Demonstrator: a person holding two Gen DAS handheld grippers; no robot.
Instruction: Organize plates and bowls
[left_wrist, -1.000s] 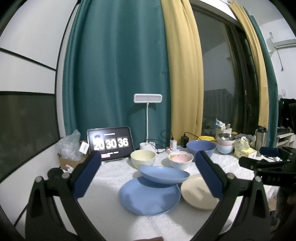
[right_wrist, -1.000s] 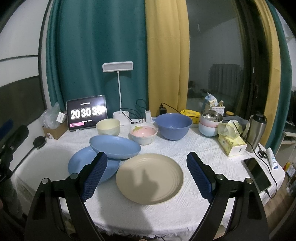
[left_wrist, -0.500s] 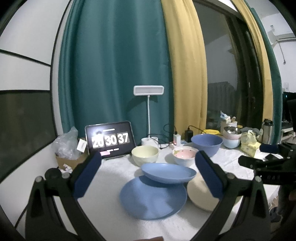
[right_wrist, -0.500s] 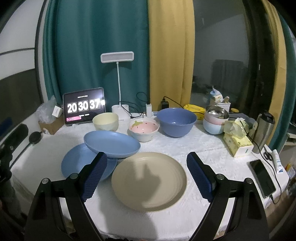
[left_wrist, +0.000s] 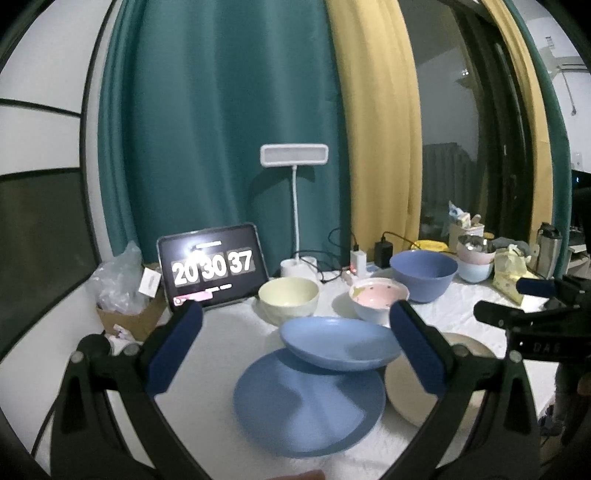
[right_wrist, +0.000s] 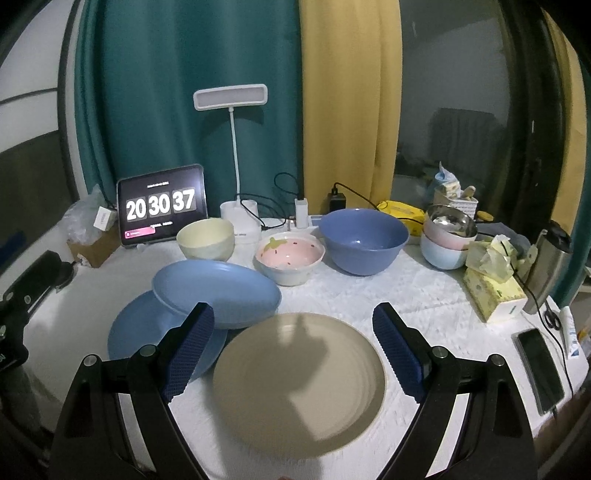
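Sorting barely begun; both claws held wide open, nothing gripped.
A deep blue plastic plate (right_wrist: 216, 293) is propped on a flat blue plate (right_wrist: 147, 339); the beige ceramic plate (right_wrist: 299, 380) and bowls are left unstacked beneath the right gripper (right_wrist: 293, 354) and left gripper (left_wrist: 293, 349).

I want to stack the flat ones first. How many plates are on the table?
3. A beige plate lies nearest the right gripper, a flat blue plate sits to its left, and a deeper blue plate rests tilted on that one. None looks hidden.

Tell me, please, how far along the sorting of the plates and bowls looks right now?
Barely begun. Done: only the deep blue plate lies tilted on the flat blue plate. In hand: nothing; the left gripper and right gripper are open. Left: the beige plate and three separate bowls.
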